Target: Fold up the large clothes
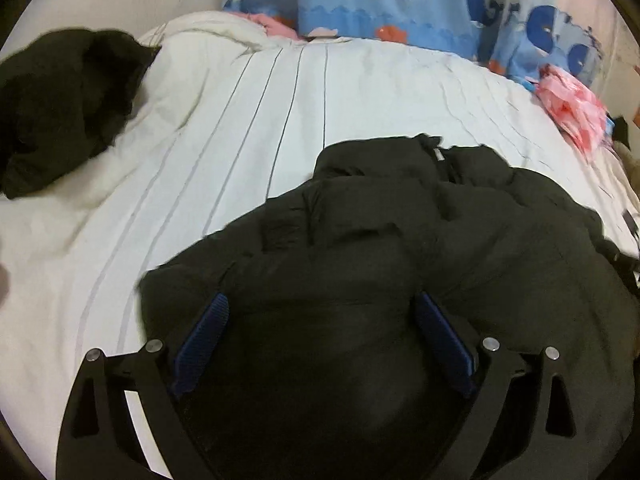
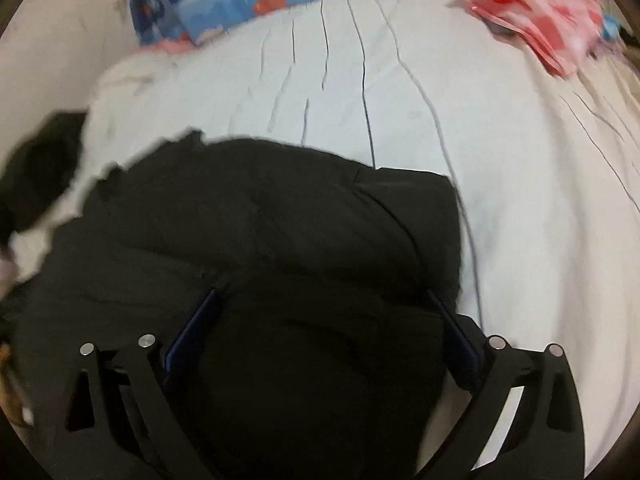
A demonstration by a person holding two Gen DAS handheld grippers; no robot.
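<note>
A large black padded jacket (image 1: 400, 240) lies bunched on the white striped bed sheet (image 1: 280, 100), filling the lower half of both views. My left gripper (image 1: 322, 300) hangs over the jacket's near left part, its blue-padded fingers (image 1: 204, 340) spread wide and open with jacket fabric lying between them. In the right wrist view the jacket (image 2: 260, 220) shows a folded right edge. My right gripper (image 2: 322, 294) stands wide open over it, nothing pinched. This view is blurred.
A second black garment (image 1: 60, 108) lies crumpled at the bed's left side, also seen as a black garment (image 2: 40, 168) at the left edge. A blue whale-print quilt (image 1: 380, 0) is heaped at the far end. A pink plastic bag (image 2: 536, 12) sits far right.
</note>
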